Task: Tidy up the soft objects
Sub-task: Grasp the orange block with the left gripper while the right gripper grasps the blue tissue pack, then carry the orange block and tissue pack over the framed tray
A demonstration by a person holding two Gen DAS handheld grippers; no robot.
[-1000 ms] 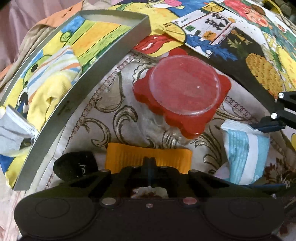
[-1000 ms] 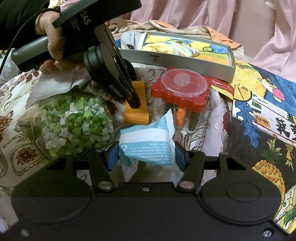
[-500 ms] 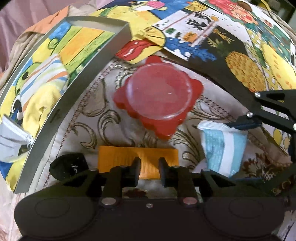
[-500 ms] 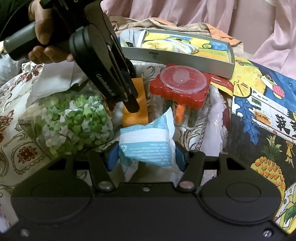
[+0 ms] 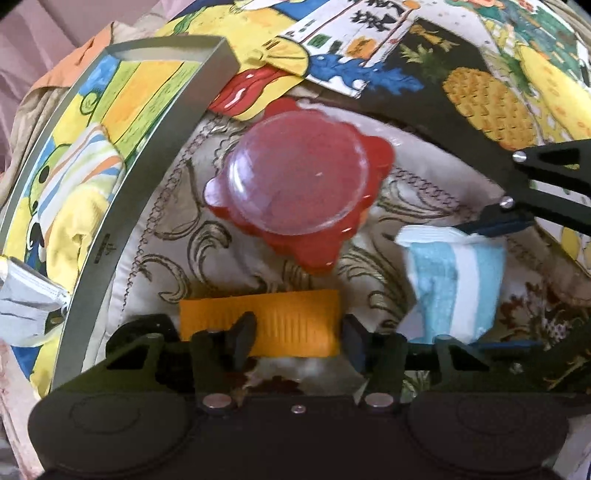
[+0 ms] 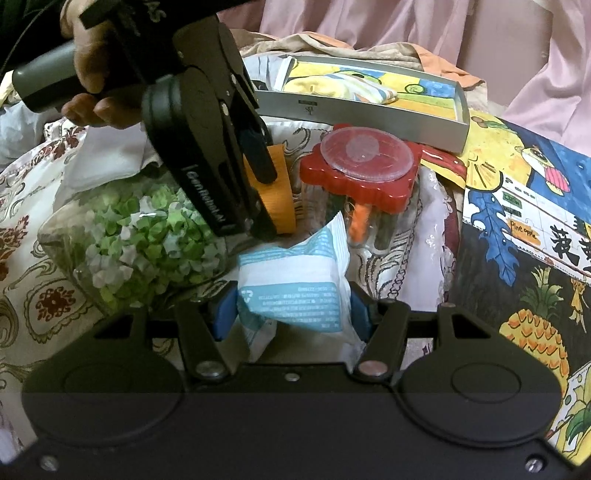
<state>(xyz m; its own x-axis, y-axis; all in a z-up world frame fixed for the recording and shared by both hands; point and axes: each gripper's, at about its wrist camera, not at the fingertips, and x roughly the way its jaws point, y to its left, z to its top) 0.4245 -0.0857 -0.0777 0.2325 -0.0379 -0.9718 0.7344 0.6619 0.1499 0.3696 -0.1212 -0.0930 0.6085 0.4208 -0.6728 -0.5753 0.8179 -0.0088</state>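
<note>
The silver rectangular metal tray [image 5: 110, 236] with the picture-printed floor sits beside the patterned cloth, already holding soft bits. The left gripper [image 5: 295, 338] hangs over the ribbed orange foam block [image 5: 266, 325], jaws opening and straddling it without pressing; it looks light and squashy, best pinched across its short sides. The right gripper [image 6: 291, 310] is clamped on the crinkly blue-and-white soft packet [image 6: 295, 280], which probably gives easily.

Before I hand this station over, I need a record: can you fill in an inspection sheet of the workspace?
Surface: patterned cloth, cartoon print beside it.
Job's things: blue-white packet; orange block; grey tray holding soft pieces.
Clutter: red-lidded jar; clear container of green bits.
Grippers: right gripper shut on the packet; left gripper opening, fingers around the block, pads not pressing.
Cables: nothing seen.
Surroundings: pink curtain.
</note>
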